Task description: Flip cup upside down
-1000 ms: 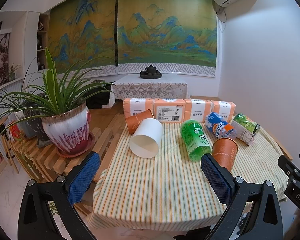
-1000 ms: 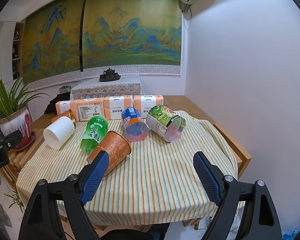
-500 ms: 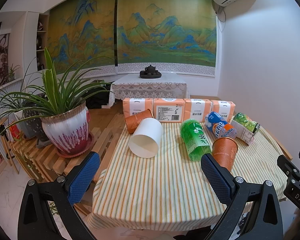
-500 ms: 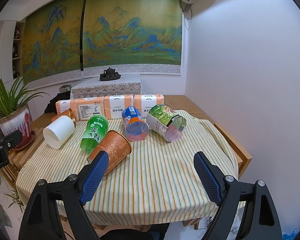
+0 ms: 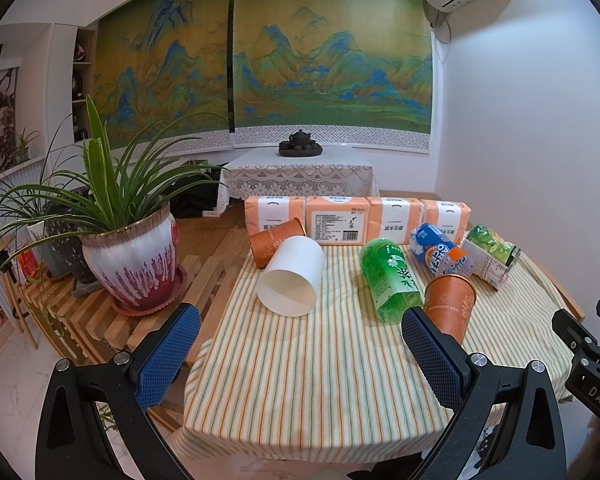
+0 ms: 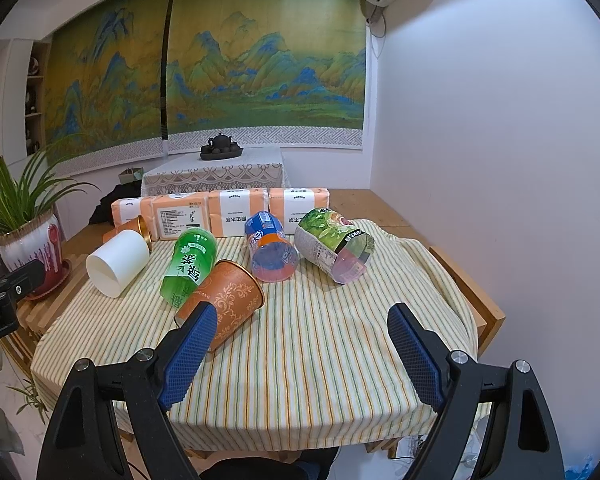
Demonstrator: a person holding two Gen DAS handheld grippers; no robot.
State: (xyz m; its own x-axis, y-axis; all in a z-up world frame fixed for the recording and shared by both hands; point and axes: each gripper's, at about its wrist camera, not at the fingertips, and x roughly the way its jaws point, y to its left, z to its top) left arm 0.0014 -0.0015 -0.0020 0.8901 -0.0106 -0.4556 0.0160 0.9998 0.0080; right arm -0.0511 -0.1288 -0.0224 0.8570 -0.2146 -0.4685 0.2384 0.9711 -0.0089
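A white paper cup [image 5: 290, 278] lies on its side on the striped tablecloth, open mouth toward me; it also shows in the right wrist view [image 6: 118, 262]. An orange patterned cup [image 5: 450, 306] lies on its side nearer the right; it also shows in the right wrist view [image 6: 222, 298]. A second orange cup [image 5: 274, 240] lies behind the white one. My left gripper [image 5: 296, 358] is open and empty, short of the cups. My right gripper [image 6: 300, 354] is open and empty, its left finger just in front of the orange patterned cup.
A green bottle [image 5: 390, 274], a blue-orange bottle [image 5: 440, 252] and a green-labelled package [image 5: 492, 254] lie on the table [image 5: 300, 380]. Orange tissue packs [image 5: 336, 222] line the far edge. A potted plant [image 5: 130, 252] stands on a slatted bench at the left. A white wall is at the right.
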